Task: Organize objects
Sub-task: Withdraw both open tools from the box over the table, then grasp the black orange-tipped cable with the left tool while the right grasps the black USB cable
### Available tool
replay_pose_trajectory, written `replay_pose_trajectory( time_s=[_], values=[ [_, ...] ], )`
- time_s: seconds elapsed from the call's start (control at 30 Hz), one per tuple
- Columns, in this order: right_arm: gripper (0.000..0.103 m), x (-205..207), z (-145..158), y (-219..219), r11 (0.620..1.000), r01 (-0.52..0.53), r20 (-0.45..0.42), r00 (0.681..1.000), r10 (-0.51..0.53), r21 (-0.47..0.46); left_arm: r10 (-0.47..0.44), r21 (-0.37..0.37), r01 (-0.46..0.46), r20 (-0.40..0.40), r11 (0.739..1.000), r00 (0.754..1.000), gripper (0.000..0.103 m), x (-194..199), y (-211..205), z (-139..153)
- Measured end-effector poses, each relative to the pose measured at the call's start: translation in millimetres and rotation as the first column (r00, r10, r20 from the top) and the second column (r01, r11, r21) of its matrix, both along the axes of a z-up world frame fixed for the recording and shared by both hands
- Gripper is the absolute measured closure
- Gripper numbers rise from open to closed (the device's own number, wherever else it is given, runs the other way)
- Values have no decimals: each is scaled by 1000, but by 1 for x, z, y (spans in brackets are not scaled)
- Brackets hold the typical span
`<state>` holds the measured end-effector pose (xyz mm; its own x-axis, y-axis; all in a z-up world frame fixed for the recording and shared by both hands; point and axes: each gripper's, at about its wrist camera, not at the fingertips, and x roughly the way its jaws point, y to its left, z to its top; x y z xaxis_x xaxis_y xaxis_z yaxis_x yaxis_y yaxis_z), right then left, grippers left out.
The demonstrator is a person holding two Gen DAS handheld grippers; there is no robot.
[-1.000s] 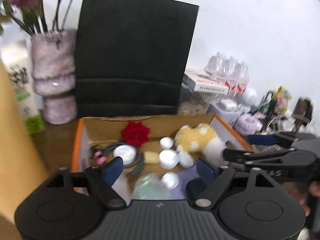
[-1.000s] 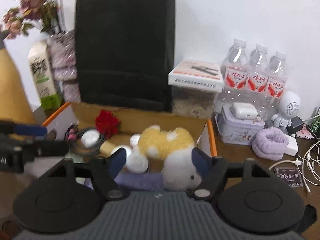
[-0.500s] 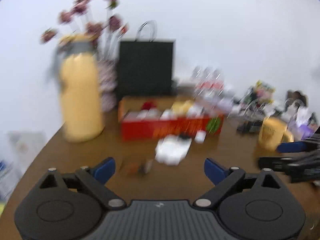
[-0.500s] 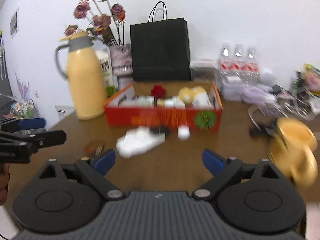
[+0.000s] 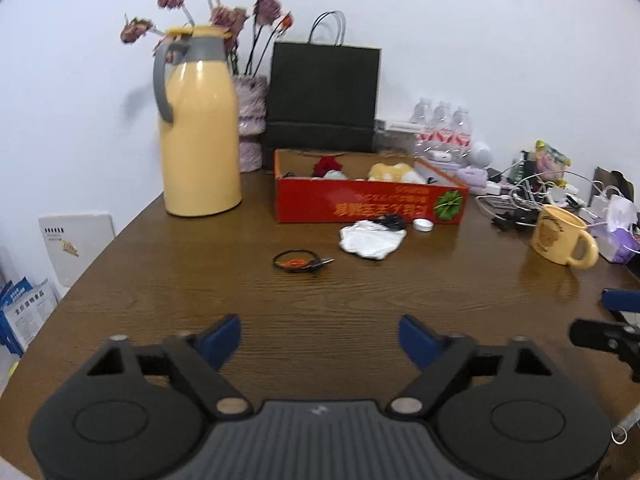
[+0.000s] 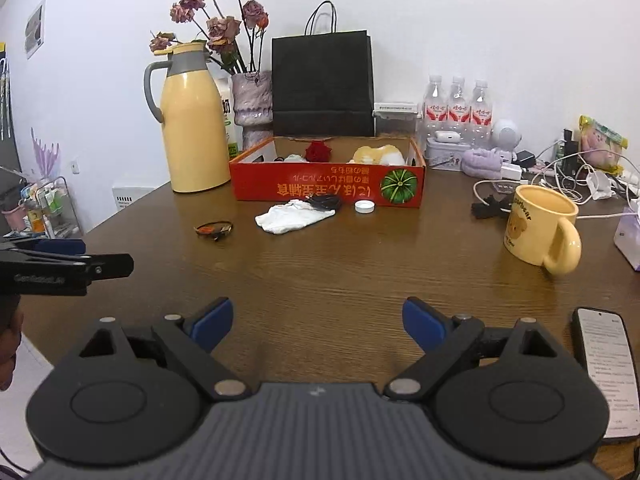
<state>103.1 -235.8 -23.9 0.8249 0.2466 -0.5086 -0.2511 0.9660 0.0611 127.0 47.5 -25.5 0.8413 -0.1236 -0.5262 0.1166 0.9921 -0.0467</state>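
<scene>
A red cardboard box (image 5: 368, 204) (image 6: 320, 190) at the table's far middle holds a red flower (image 6: 318, 151), a yellow plush toy (image 6: 378, 155) and small white items. In front of it lie a white cloth (image 5: 370, 240) (image 6: 290, 217), a black cable (image 6: 326, 202), a small white lid (image 5: 423, 224) (image 6: 364, 207) and a black-and-orange band (image 5: 298, 261) (image 6: 214, 229). My left gripper (image 5: 320, 340) is open and empty, low over the near table. My right gripper (image 6: 318, 322) is open and empty, also near the front. Each shows in the other's view.
A yellow thermos jug (image 6: 192, 120), a vase of dried flowers (image 6: 252, 112) and a black paper bag (image 6: 322, 84) stand at the back. A yellow mug (image 6: 540, 228), water bottles (image 6: 456, 108), tangled cables (image 6: 568, 176) and a phone (image 6: 606, 368) are on the right.
Both grippers have pulled back from over the red box to the near side of the table. Both stay open and empty.
</scene>
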Motion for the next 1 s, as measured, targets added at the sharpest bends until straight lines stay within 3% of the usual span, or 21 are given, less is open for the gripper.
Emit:
replay_pose_trajectory(
  time_s=[0.1,0.2,0.37,0.43,0.47,0.53,0.63,0.77,0.9,0.93,0.97,1.0],
  values=[
    [11,13,-7,3,1000,-8,-26,1000,7,-14,-8,-40,7,-26,999,1000,37,38,19,-10],
    [16,38,-12,11,999,-28,-42,999,27,-28,-25,-70,21,-68,997,997,56,84,34,-23],
    [22,85,-21,43,992,-100,-53,994,96,-76,-82,-81,75,-88,994,993,64,146,39,-33],
    [24,101,-26,57,988,-132,-67,990,127,-84,-90,-108,78,-112,991,990,69,164,42,-37],
    [24,109,-29,65,984,-153,-67,987,147,-89,-96,-117,81,-130,990,987,81,172,43,-39],
    [26,124,-33,79,978,-186,-72,981,179,-95,-113,-130,93,-153,987,982,93,179,43,-44],
    [31,150,-39,101,970,-229,-78,972,222,-83,-125,-139,103,-163,985,979,101,179,44,-49],
    [38,187,-48,130,952,-295,-84,954,288,-86,-124,-205,92,-147,974,981,103,167,52,-46],
    [44,215,-53,151,942,-328,-99,942,320,-71,-110,-253,92,-61,963,992,103,150,64,-31],
    [48,220,-55,155,943,-326,-112,942,318,-68,-101,-253,90,-31,963,994,102,150,67,-28],
    [63,223,-58,158,942,-329,-126,939,319,-65,-100,-250,91,-21,964,995,100,151,68,-28],
    [69,226,-61,160,939,-339,-139,934,329,-56,-110,-240,99,-32,966,993,96,156,66,-29]
  ],
)
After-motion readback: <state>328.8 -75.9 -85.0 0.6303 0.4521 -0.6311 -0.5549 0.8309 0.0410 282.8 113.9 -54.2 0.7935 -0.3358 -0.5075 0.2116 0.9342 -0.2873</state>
